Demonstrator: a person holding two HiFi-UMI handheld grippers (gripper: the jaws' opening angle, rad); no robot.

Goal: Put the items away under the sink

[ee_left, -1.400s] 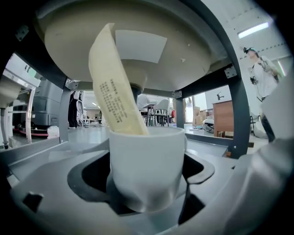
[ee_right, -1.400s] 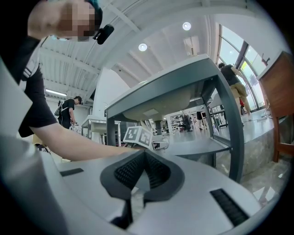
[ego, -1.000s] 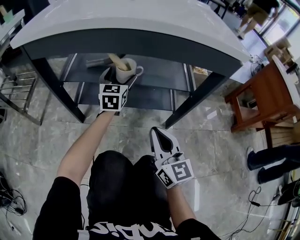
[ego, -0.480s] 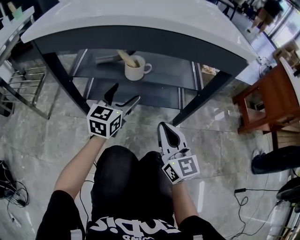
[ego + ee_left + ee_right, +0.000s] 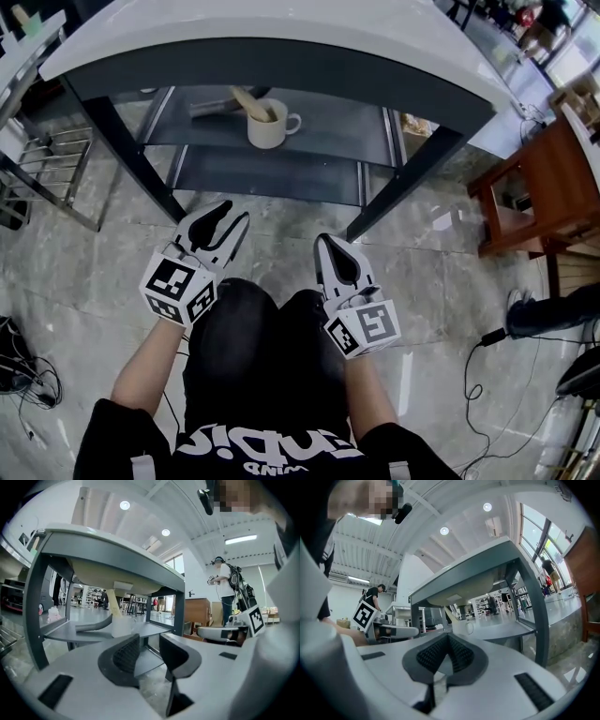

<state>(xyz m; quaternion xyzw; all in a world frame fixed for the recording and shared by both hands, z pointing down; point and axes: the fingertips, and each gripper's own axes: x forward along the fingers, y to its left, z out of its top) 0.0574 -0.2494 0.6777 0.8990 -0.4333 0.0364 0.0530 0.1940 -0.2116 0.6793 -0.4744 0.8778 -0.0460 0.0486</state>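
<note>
A white mug with a wooden utensil in it stands on the grey upper shelf under the white sink top. A grey hose-like item lies behind the mug. My left gripper is open and empty above the person's left knee, well short of the shelf. In the left gripper view the mug shows beyond the parted jaws of that gripper. My right gripper is shut on nothing over the right knee; in its own view the gripper has its pads meeting at the tip.
A lower shelf sits beneath the upper one, between dark legs. A wooden chair stands at the right and a metal rack at the left. Cables lie on the marble floor. Another person's foot is at the right edge.
My left gripper has drawn back from the mug on the shelf to the person's knee, empty. The mug stays on the shelf. The right gripper has barely moved.
</note>
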